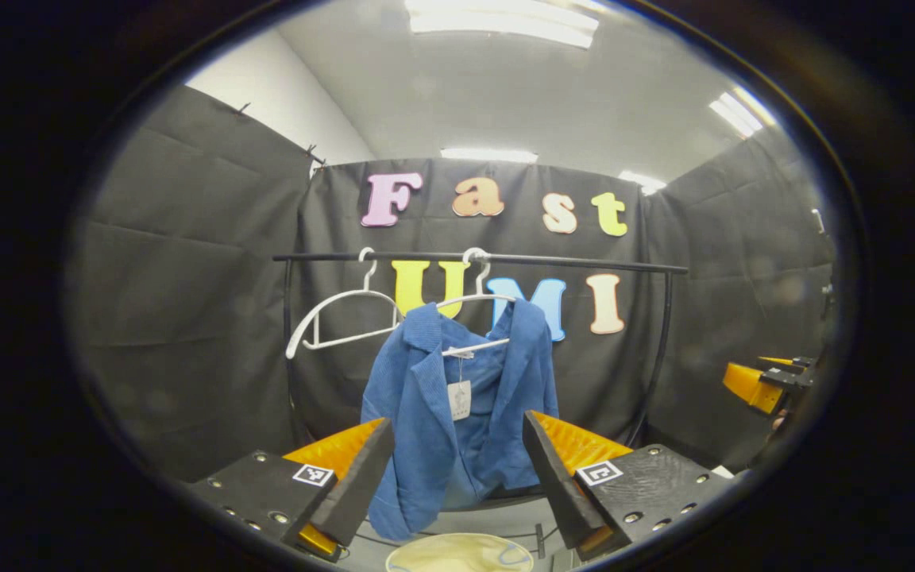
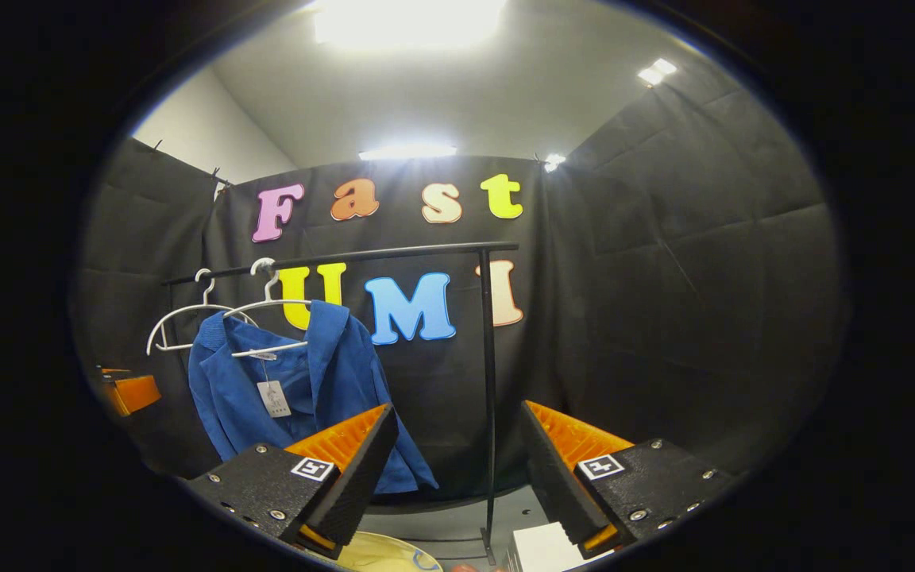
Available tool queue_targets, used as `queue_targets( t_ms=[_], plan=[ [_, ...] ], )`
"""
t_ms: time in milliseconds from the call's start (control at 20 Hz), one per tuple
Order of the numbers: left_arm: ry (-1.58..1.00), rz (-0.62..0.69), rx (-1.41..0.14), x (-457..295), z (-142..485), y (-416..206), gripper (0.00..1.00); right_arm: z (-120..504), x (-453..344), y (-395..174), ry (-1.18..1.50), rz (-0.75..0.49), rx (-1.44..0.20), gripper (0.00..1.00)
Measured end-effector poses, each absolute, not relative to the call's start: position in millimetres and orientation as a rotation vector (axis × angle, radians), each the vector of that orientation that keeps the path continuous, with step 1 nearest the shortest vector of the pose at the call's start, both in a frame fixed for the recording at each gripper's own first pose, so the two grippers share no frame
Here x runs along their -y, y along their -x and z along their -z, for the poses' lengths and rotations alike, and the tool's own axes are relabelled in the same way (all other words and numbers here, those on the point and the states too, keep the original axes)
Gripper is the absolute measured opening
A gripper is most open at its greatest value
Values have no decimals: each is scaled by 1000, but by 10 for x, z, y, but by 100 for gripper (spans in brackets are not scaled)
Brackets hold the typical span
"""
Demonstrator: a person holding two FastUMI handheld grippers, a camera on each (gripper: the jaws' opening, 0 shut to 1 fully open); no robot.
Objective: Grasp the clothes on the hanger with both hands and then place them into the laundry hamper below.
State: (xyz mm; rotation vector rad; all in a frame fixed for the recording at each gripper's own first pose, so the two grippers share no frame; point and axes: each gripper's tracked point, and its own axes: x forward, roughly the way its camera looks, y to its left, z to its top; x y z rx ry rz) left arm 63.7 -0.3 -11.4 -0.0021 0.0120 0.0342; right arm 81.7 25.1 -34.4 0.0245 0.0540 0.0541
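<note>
Booth: black cloth walls, black rail [image 1: 480, 259] across the back | Blue jacket [image 1: 457, 413] hangs on a white hanger [image 1: 475, 302] on the rail, empty white hanger [image 1: 342, 318] beside it | Hamper rim [image 1: 459, 554] below the jacket | Left gripper [image 1: 457, 477] spread wide, short of the jacket, grasping nothing | Right gripper [image 2: 453, 477] spread wide, near the rail's post, grasping nothing.

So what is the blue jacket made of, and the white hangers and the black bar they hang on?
The blue jacket looks like soft woven cloth, maybe corduroy: it droops in folds and has a fine ribbed, matte surface. The white hangers look like thin wire or plastic with a smooth coat; which one is hard to tell. The black bar seems to be painted metal tube: thin, straight, with a faint sheen.
</note>
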Motion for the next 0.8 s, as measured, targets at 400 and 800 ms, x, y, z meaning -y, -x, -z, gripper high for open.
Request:
queue_targets(
  t_ms=[400, 800],
  plan=[
    [37, -80, -32, -166, 156, -850, 93, 372, -653, -1150, -66, -153, -67, 95],
    [78, -179, -38, -404, 141, -1253, 92, 421, -1326, -1742, -139, -322, -112, 95]
  ],
)
